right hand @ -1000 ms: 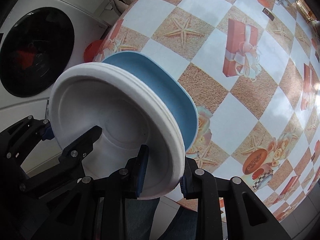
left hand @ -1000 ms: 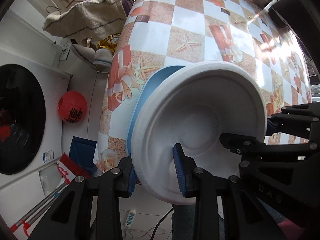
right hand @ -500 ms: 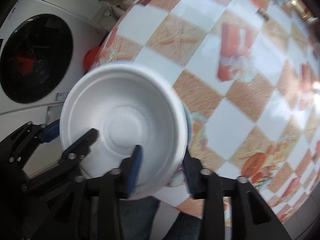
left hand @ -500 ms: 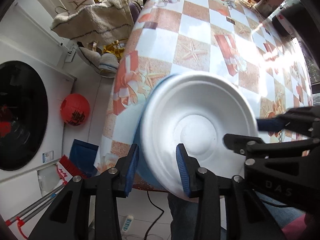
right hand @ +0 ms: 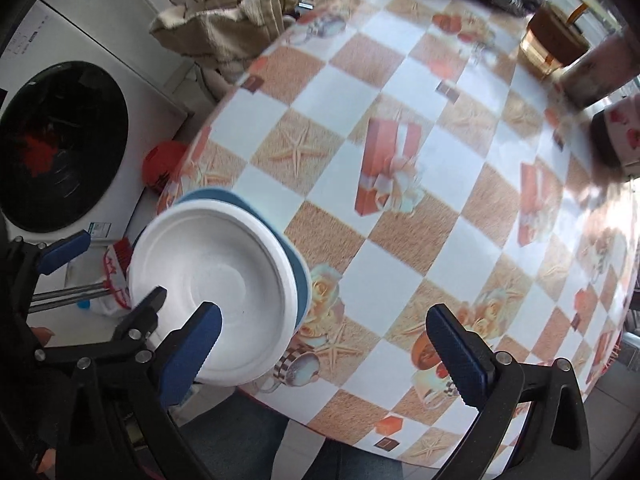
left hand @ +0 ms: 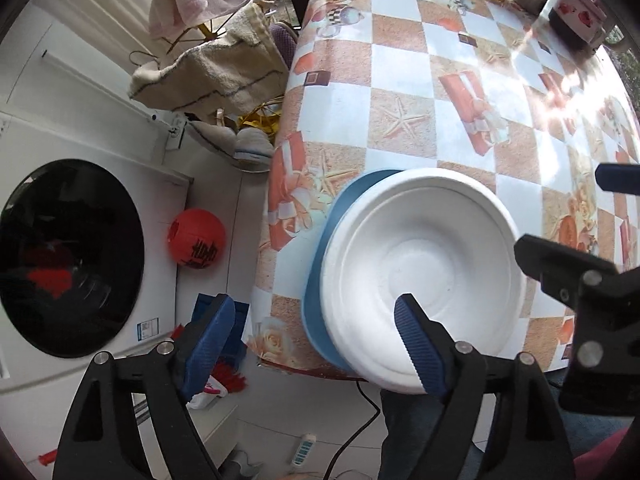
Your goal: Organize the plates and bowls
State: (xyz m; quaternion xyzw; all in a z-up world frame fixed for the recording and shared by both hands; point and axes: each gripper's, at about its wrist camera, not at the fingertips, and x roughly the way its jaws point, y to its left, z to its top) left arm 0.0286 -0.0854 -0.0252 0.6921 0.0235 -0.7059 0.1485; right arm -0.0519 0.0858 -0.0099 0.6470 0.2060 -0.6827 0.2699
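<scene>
1. Left jaws (left hand: 316, 342): at 6 o'clock in the left wrist view, standing wide. They have just been opening. One blue pad hangs out over the floor; the other hangs over the white plate's near rim without pressing it. Nothing is held.

2. Right jaws (right hand: 324, 354): at 6 o'clock in the right wrist view, spread to their widest, and they too have just been opening. One pad overlaps the white plate's rim in the picture; the other is over bare bench. Nothing is held.

3. White plate (left hand: 424, 284): a second ago I clamped its rim on both sides and it sat tilted. It now rests level, free of both jaws, on the blue plate (left hand: 320, 268), of which only a crescent shows at 9 o'clock of the white one.

4. Stack location: the near left corner of the bench (left hand: 404, 68), its near rim reaching past the bench edge.

5. Task reading: the white plate is, in my judgement, placed; this stacking step looks done. Both jaws are free for the next item.

6. Risk: the stack sits close to the edge, so a knock while I withdraw could tip it to the floor.

7. Far field: at 12 to 1 o'clock a glass container (right hand: 554, 42) stands at the far bench edge. No further plates or bowls are visible.
</scene>
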